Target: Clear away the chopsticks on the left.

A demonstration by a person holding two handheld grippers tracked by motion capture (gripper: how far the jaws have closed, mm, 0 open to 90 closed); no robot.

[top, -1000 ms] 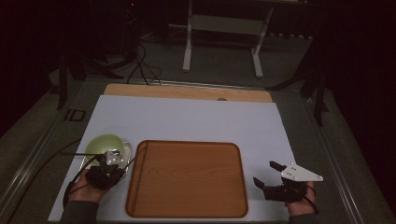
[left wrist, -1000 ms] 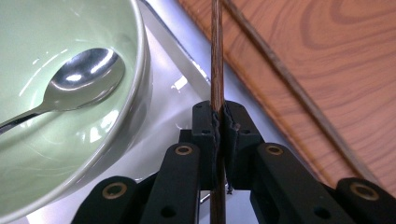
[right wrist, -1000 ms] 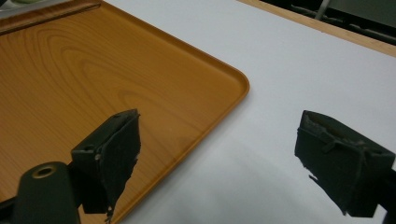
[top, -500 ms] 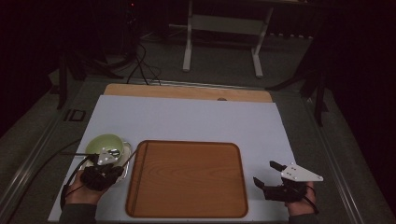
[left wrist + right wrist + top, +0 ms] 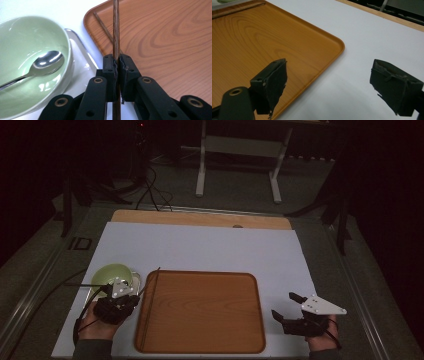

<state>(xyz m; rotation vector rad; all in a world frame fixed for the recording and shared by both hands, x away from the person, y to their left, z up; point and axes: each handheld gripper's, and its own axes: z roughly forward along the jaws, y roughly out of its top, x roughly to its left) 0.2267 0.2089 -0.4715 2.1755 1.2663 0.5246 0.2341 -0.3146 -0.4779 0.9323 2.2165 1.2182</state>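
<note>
Dim room, white desk [image 5: 210, 247]: left gripper [image 5: 117, 65] now pinches a chopstick [image 5: 115, 30], lifted off beside the green bowl [image 5: 112, 273] toward the tray [image 5: 200, 347]; right gripper [image 5: 291, 310] spread, idle.

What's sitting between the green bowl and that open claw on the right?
The wooden tray fills most of that stretch in the high view, from the green bowl to the right gripper, with one chopstick along its left edge.

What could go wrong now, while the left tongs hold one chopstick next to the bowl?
1. The left tongs pinch the chopstick on a thin line, so it may twist or slip.
2. Another chopstick already lies in the tray; the held one could knock it.
3. The bowl with its spoon is close; a swing may bump it.
</note>
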